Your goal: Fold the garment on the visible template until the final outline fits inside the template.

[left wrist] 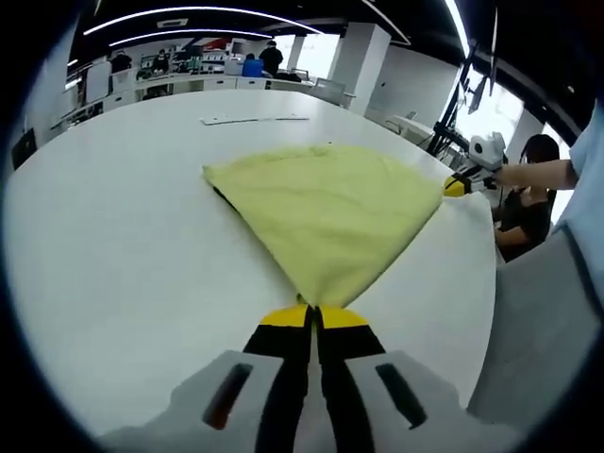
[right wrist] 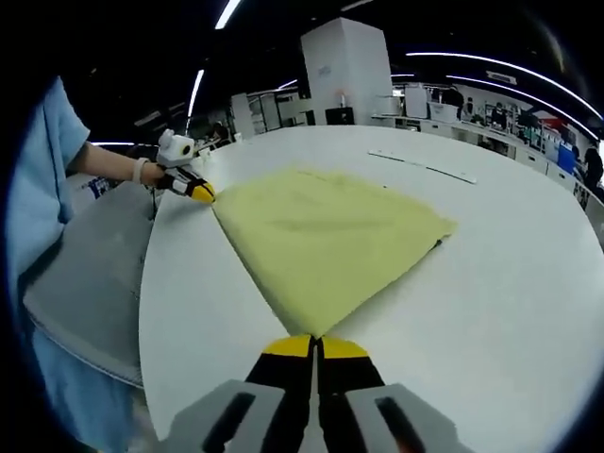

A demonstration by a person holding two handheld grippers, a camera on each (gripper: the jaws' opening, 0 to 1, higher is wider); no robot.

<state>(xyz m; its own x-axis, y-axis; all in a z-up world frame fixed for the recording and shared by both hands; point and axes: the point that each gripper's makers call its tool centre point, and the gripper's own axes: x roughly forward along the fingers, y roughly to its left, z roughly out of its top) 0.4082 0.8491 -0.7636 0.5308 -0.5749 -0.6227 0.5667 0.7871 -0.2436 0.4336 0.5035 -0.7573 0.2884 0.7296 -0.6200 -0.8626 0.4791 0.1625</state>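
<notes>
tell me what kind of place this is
Probably an open-plan office or lab: a large white table holding a yellow garment, rows of desks behind, and strip ceiling lights overhead.

Count on the desk (left wrist: 113, 274)
One yellow garment (left wrist: 326, 208) lay there, with two grippers, left gripper (left wrist: 313, 316) and right gripper (right wrist: 315, 345), and one flat strip (left wrist: 253, 120).

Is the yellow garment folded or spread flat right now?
Folded, partly lifted: the yellow garment shows a doubled far edge, with two near corners pinched taut by the left gripper and right gripper.
</notes>
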